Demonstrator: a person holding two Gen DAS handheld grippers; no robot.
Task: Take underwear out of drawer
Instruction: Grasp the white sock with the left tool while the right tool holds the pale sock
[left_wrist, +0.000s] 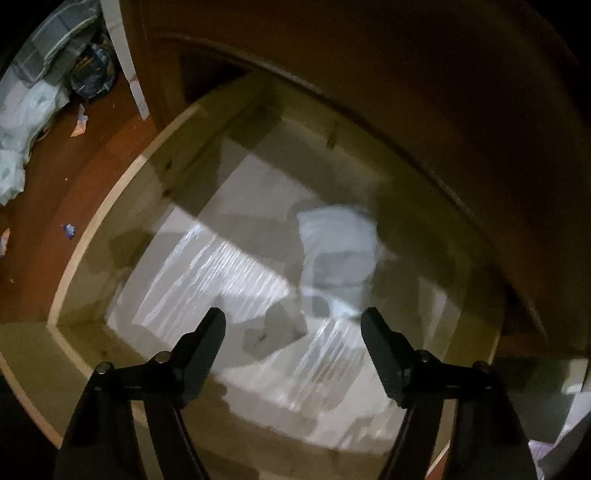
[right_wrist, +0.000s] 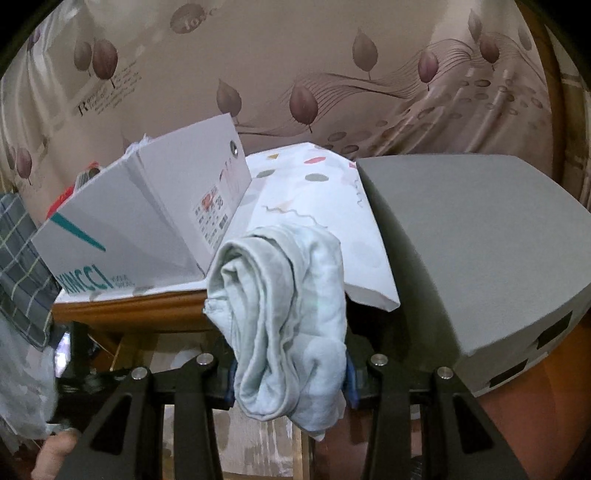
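The right tongs (right_wrist: 290, 373) are clamped on the underwear (right_wrist: 286, 325), a pale blue-grey bundle rolled and bunched between the two fingers, its loose end drooping below them. It is held up in the air, in front of the near edge of a wooden surface (right_wrist: 129, 306). On that surface, towards its left, stands a white box (right_wrist: 147, 221) with teal lettering and its lid tipped up; a spotted white bag (right_wrist: 317, 206) lies in the middle, its near corner overhanging the edge, and a grey box (right_wrist: 469, 247) fills the right side. A leaf-patterned curtain (right_wrist: 295, 66) hangs behind them (checked fabric (right_wrist: 22, 266) shows at the left edge of this view).

The left tongs (left_wrist: 293, 323) stand wide apart, holding nothing, above an open drawer (left_wrist: 92, 236) with pale wooden walls. The drawer's floor is lined with a light, shiny sheet. A second pale garment (left_wrist: 338, 251) lies towards the back right of the drawer, blurred, so its folds cannot be made out. Left of the drawer is a reddish floor (left_wrist: 55, 206) with scraps of paper and white bags.
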